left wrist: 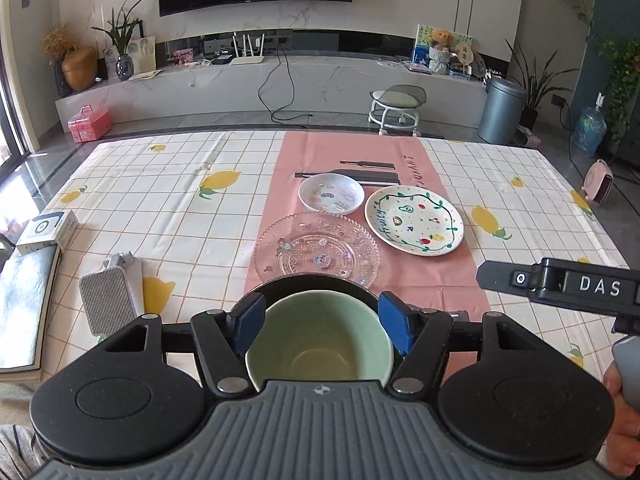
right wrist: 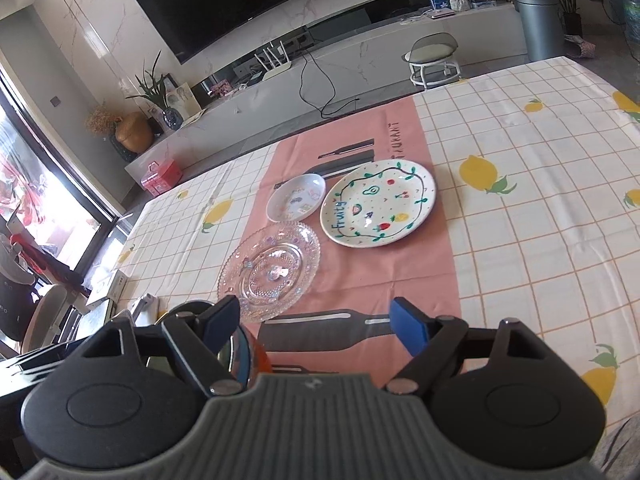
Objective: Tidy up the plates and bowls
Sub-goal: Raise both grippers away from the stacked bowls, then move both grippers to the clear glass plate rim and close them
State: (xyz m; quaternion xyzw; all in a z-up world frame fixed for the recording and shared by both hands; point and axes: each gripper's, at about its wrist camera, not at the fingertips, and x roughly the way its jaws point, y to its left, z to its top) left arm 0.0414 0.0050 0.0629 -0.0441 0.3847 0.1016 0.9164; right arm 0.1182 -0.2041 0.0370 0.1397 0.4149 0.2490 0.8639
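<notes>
A pale green bowl sits nested in a black bowl at the near end of the pink runner. My left gripper hovers over it, open, blue pads above the rim on either side and not pressing it. Beyond lie a clear glass plate, a small white dish and a white "Fruity" plate. My right gripper is open and empty over the runner, to the right of the bowls. A dark shiny bowl edge shows by its left finger. The glass plate, small dish and Fruity plate lie ahead.
A finger of the right gripper reaches in at the right, with a person's hand behind it. A grey-white device, a white box and a flat silver item lie at the table's left edge. The lemon tablecloth spreads to the right.
</notes>
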